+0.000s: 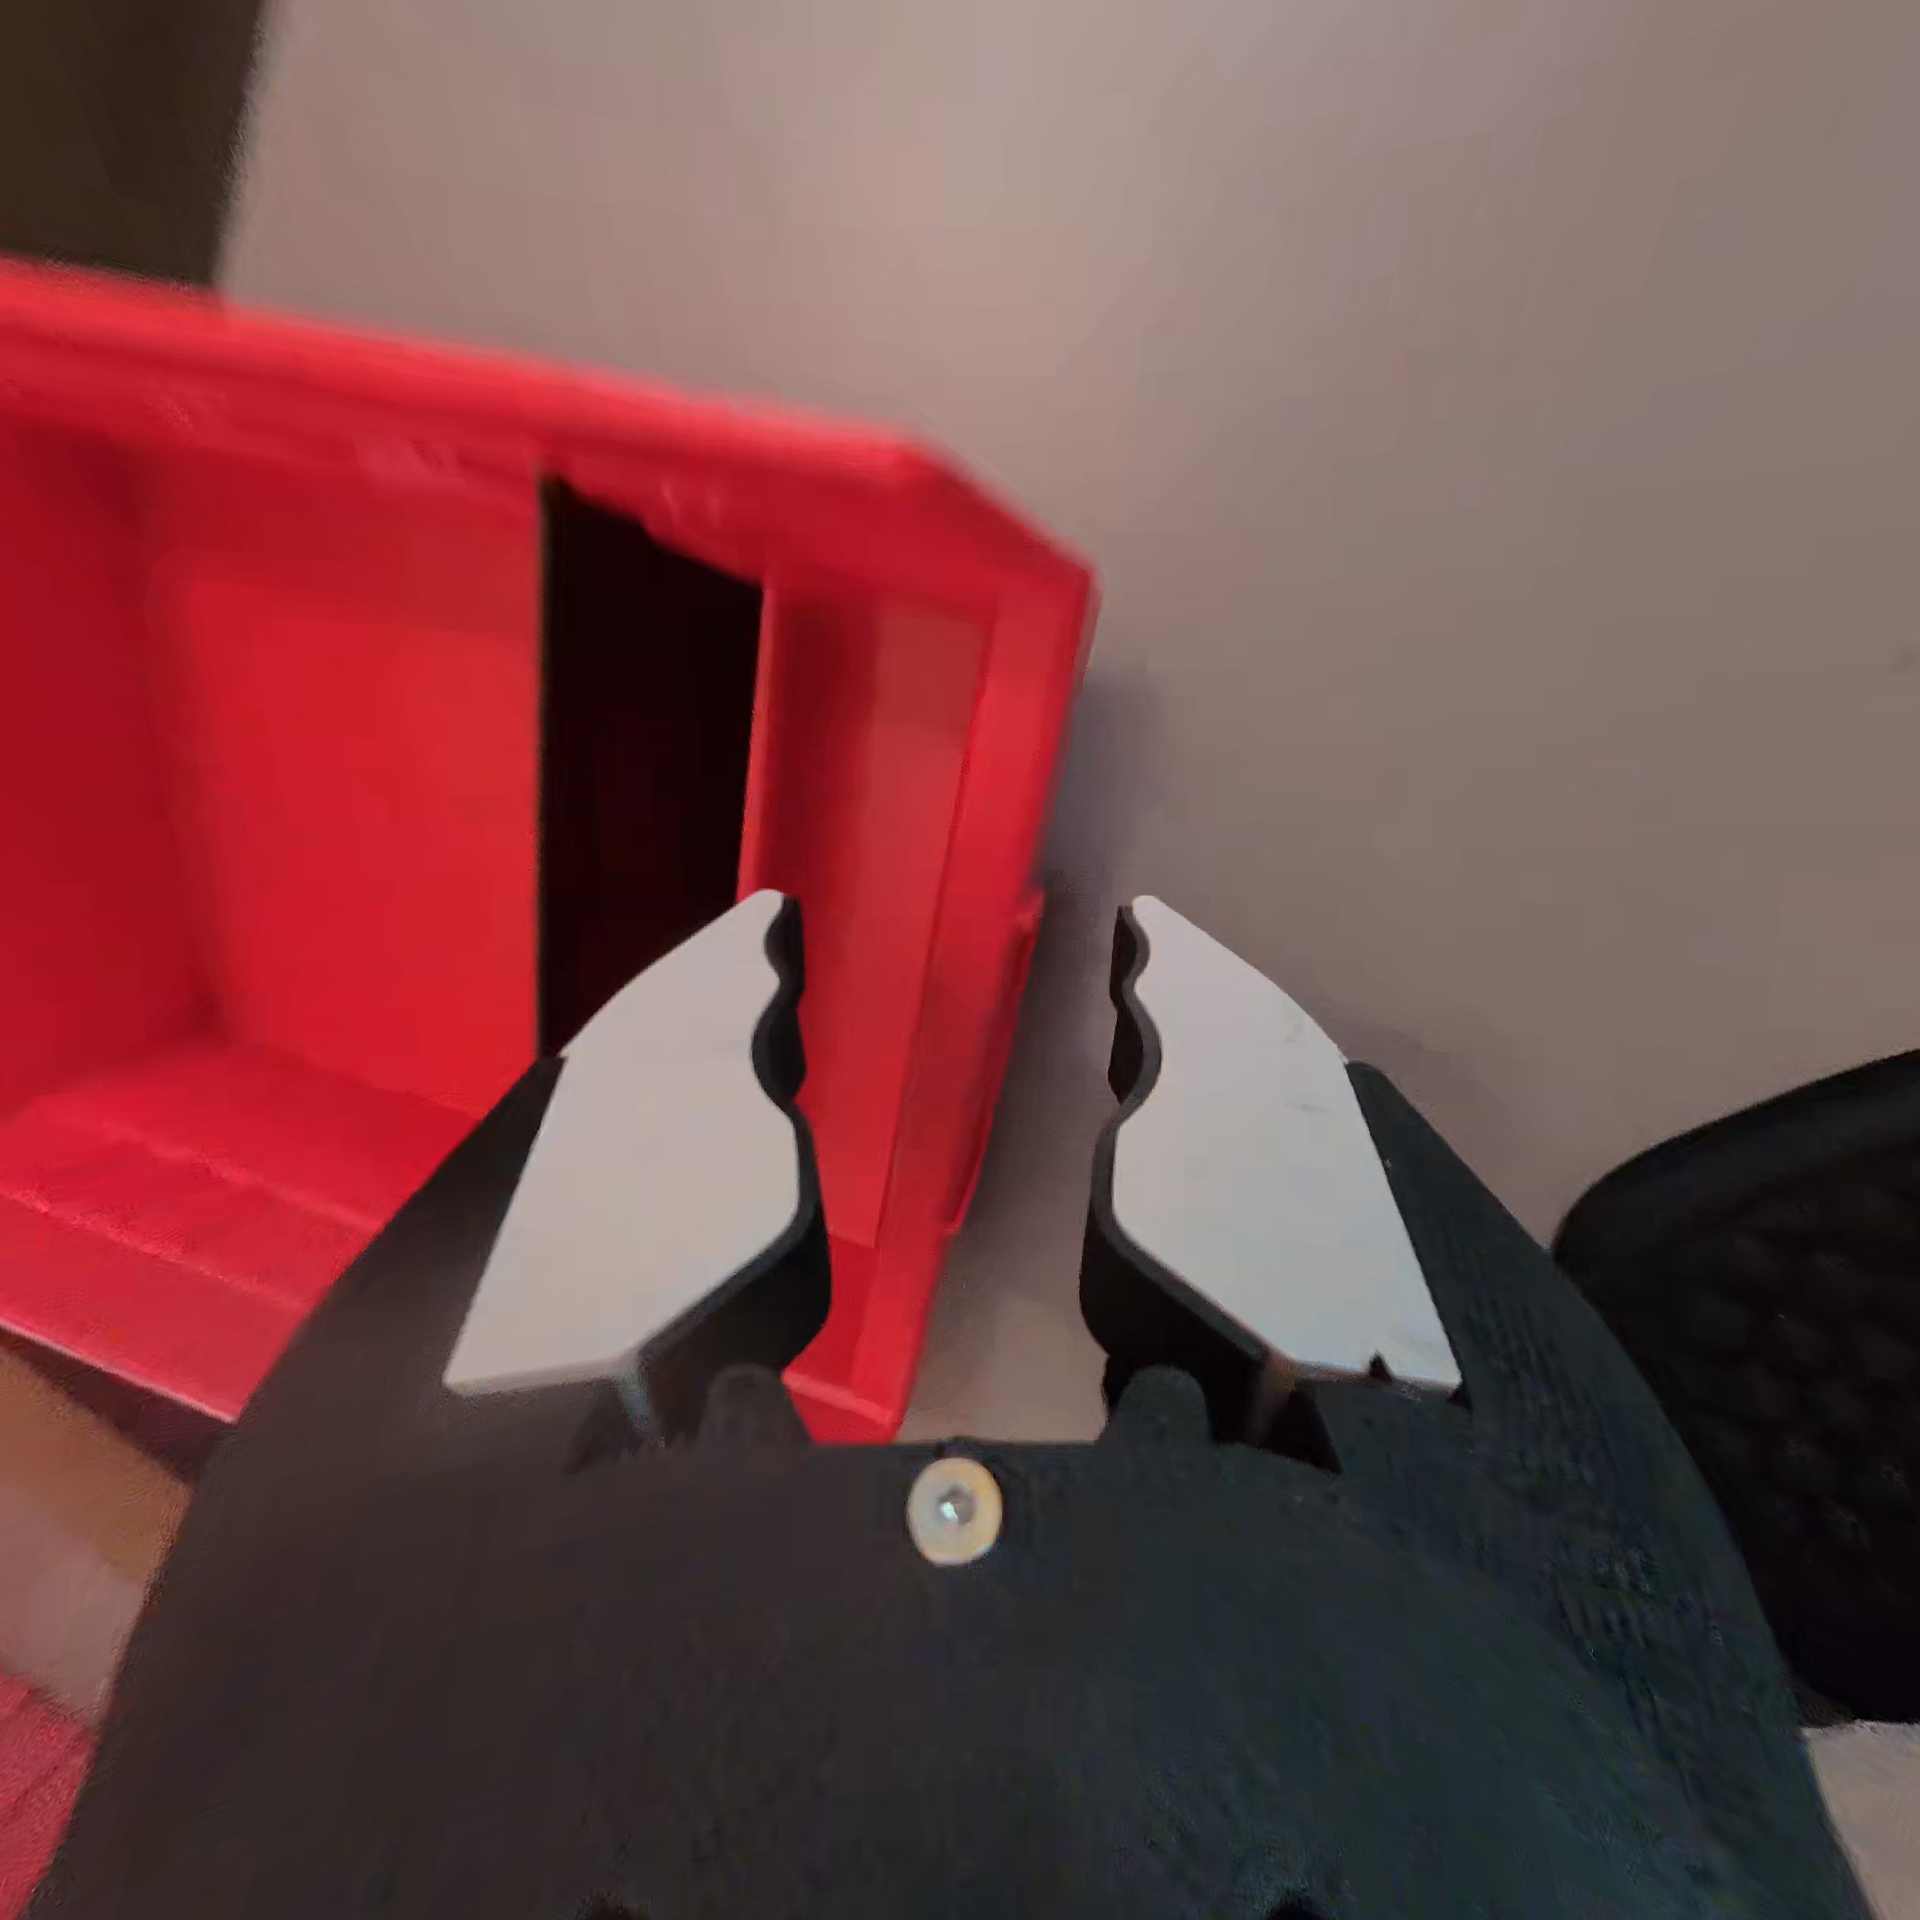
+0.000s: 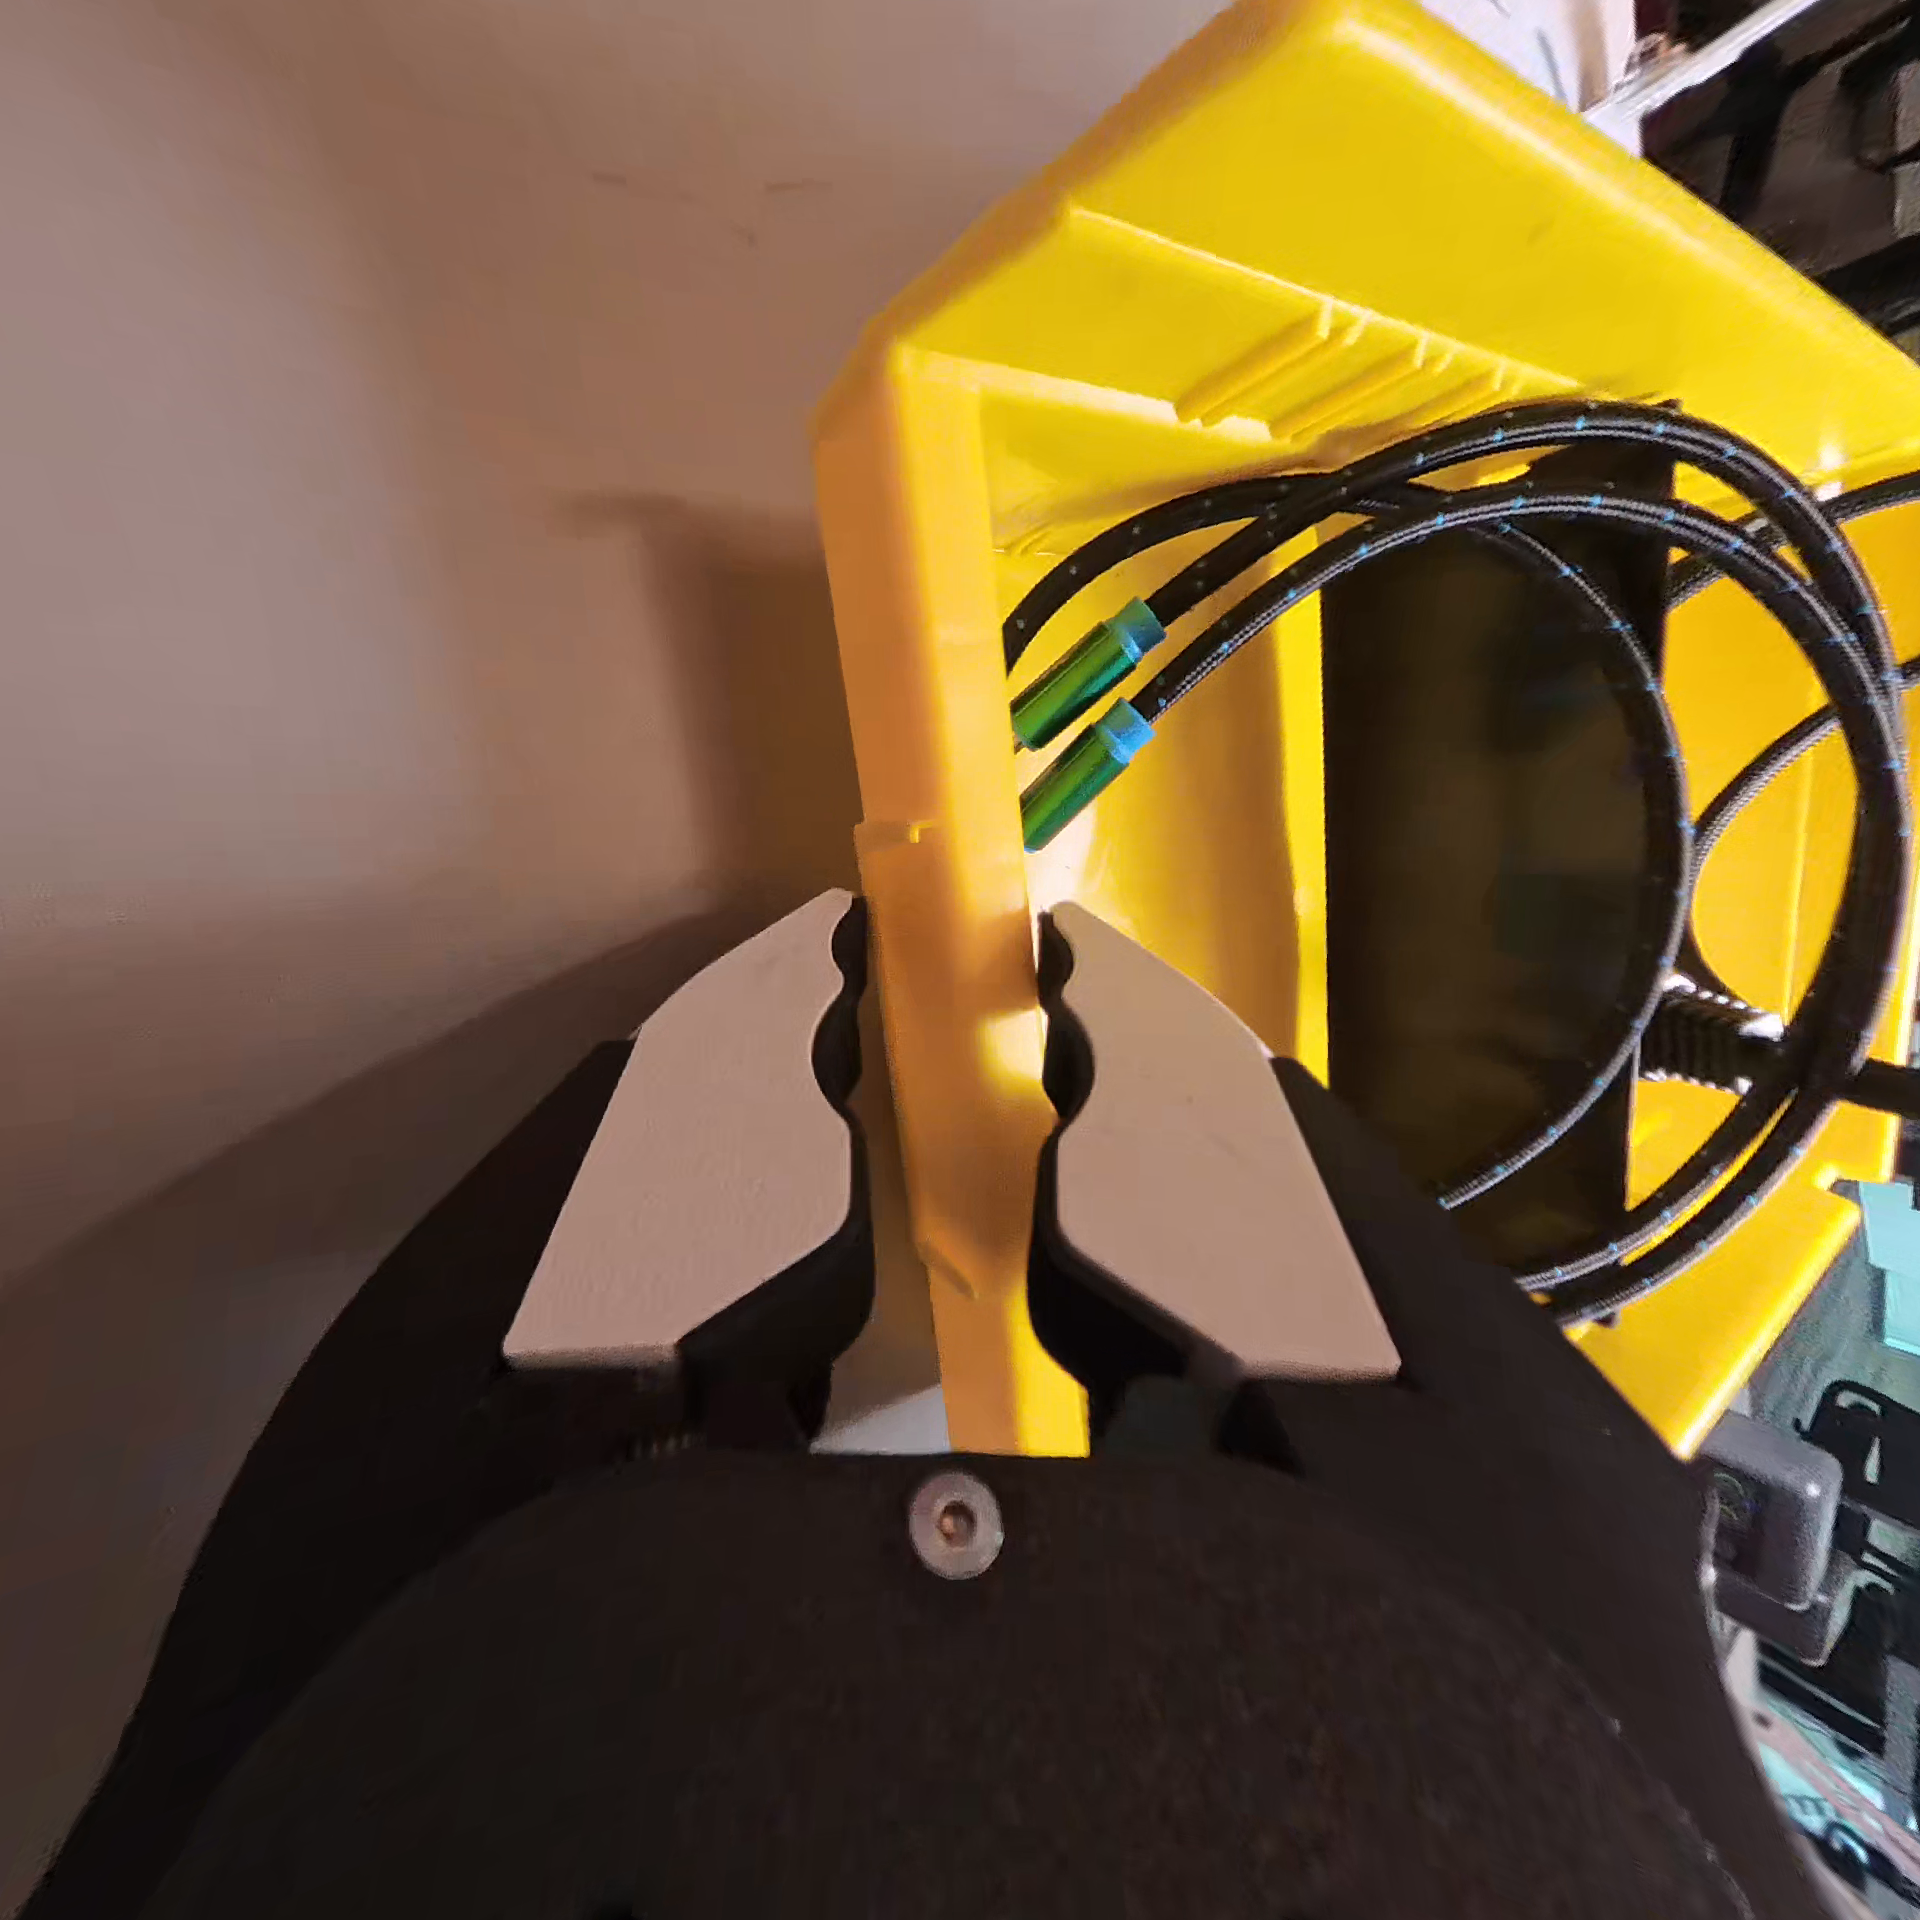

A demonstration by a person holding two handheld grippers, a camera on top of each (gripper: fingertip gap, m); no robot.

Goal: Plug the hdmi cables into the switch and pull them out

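In the left wrist view, a red plastic bin (image 1: 436,831) with a dark slot in its inner wall fills the left side, its open mouth facing the camera and its right rim standing against a plain pale bench surface (image 1: 1455,520). To the right of the red bin the surface lies bare up to a black textured object (image 1: 1766,1351) at the frame's edge. The left tongs (image 1: 956,914) are spread apart and hold nothing; one tip lies over the red bin's interior, the other over the bare surface just past its right rim. In the right wrist view, a yellow plastic bin (image 2: 1351,260) lies tipped with its opening toward the camera, and open pale surface stretches to its left. The right tongs (image 2: 948,925) are clamped on the yellow bin's near rim, a finger on either side of the wall. Inside the yellow bin, black braided cables with blue flecks (image 2: 1558,499) loop, and two green metallic plugs (image 2: 1081,717) point toward the gripped rim. The switch cannot be identified in either view.
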